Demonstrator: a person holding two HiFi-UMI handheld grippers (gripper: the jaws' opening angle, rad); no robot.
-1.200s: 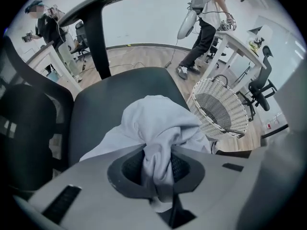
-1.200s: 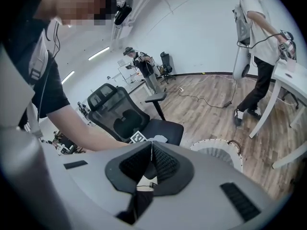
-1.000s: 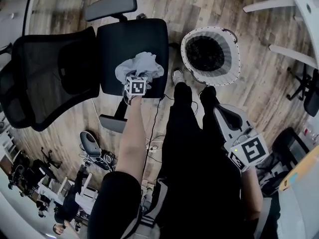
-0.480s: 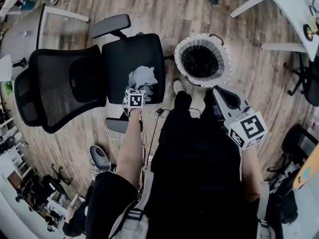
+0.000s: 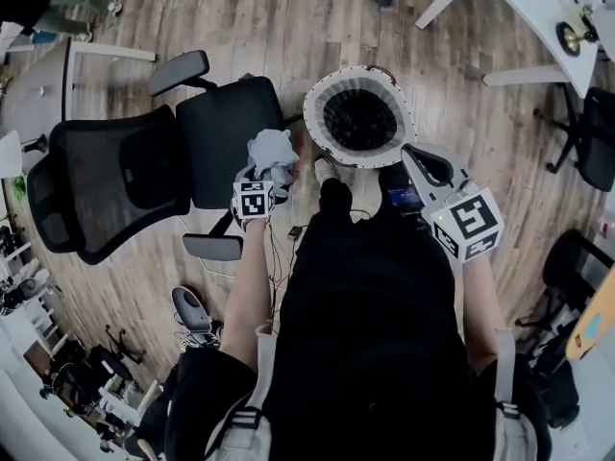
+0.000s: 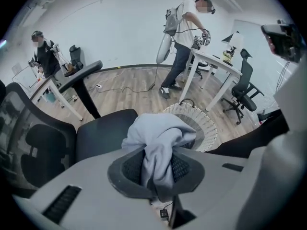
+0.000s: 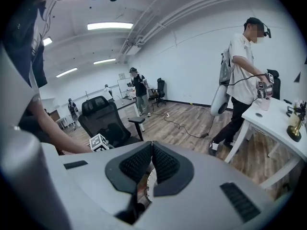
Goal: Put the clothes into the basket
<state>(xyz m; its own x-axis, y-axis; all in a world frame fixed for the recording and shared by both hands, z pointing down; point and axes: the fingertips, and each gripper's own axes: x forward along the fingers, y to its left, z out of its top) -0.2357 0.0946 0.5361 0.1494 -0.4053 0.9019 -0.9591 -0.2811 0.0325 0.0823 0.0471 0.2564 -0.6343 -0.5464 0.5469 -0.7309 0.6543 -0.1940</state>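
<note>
Your left gripper point(image 6: 156, 169) is squeezing the gray cloth point(image 6: 158, 135) and holding it up over the edge of the chair seat point(image 5: 226, 137). The basket point(image 5: 319, 89) is sitting on the floor at about two o'clock from the cloth. Your right gripper point(image 7: 150, 164) is pinching shut on nothing. Be careful: if you are letting go too soon, the cloth may be dropping onto the floor. A loose end might also be catching on the basket's edge.

chair point(image 5: 226, 137) left of basket point(image 5: 315, 123), cloth point(image 5: 272, 152) between them, desk point(image 5: 538, 12) beyond at far right
</note>
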